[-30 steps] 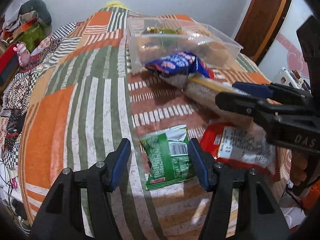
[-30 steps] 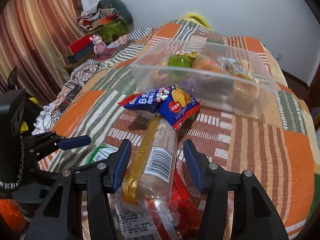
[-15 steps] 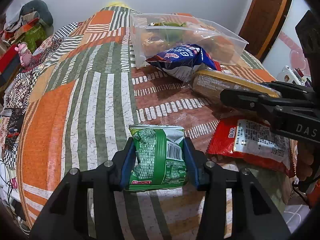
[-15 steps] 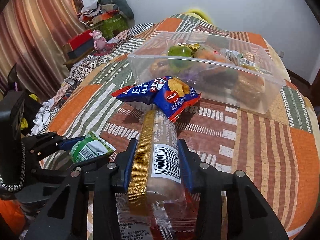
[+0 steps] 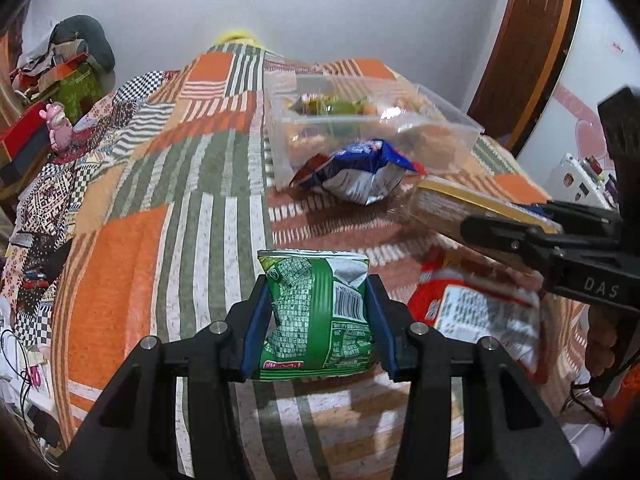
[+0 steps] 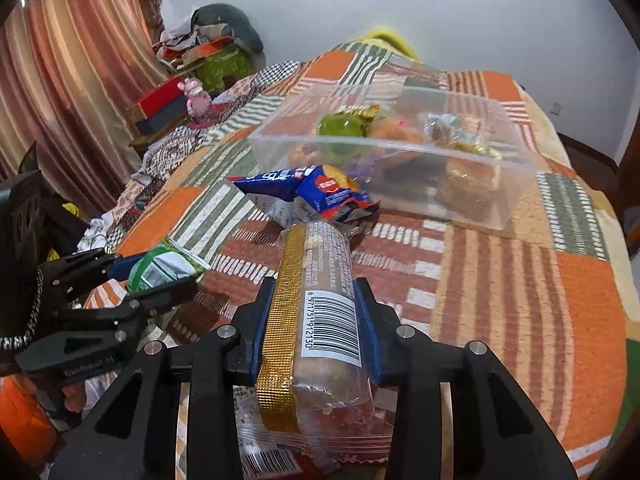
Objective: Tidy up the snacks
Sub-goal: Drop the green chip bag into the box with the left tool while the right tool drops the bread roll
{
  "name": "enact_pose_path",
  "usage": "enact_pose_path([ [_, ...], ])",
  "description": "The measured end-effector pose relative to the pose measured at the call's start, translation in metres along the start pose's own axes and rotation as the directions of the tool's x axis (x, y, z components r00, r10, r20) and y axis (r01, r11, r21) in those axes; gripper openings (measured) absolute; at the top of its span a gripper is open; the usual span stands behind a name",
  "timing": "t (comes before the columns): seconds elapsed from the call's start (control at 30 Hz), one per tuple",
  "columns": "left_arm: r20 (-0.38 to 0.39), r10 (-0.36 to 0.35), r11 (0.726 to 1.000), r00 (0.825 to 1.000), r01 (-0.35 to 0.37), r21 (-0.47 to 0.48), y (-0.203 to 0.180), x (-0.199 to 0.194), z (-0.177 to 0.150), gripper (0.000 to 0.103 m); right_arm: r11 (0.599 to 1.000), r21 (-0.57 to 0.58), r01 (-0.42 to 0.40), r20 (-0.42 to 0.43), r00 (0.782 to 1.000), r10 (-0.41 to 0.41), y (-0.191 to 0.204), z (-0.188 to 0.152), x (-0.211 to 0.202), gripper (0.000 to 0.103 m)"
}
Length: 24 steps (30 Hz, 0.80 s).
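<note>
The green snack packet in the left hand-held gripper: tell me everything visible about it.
The green snack packet is a small glossy foil pouch, green with white print, a silver panel bearing a barcode, and a red label near its bottom edge. Its sides look crumpled where the left hand-held gripper clamps it between blue pads. It stands roughly upright, sealed top edge pointing away, above the striped bedspread. Whether it still touches the bedspread is unclear.

Right gripper body (image 5: 592, 280), right of the left gripper: "DAS"
Long wrapped snack (image 6: 320, 304), between the right gripper's blue pads: barcode digits "6 971751 912130"
Other packets' print: too small or blurred to read
</note>
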<state>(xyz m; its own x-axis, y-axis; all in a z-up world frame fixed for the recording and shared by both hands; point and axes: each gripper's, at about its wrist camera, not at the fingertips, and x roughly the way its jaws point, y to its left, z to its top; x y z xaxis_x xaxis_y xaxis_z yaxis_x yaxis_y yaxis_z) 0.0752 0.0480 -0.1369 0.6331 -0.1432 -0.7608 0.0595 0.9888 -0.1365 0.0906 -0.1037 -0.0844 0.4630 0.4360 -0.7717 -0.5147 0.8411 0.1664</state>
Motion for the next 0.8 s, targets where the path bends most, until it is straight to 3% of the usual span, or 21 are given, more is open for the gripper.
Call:
enact_pose_path([
  [0.43, 0.118, -0.014, 1.0, 0.993, 0.011, 0.025, -0.019, -0.021, 0.05, 0.046, 0.998, 0.017, 0.055, 0.117, 0.992, -0.057, -0.024, 0.022, -0.036, 0.035],
  [0.8, 0.159, -0.011, 1.0, 0.987, 0.007, 0.023, -0.019, 0.0, 0.105, 0.046, 0.994, 0.057, 0.096, 0.194, 0.975, -0.105, -0.05, 0.06, -0.038, 0.035],
])
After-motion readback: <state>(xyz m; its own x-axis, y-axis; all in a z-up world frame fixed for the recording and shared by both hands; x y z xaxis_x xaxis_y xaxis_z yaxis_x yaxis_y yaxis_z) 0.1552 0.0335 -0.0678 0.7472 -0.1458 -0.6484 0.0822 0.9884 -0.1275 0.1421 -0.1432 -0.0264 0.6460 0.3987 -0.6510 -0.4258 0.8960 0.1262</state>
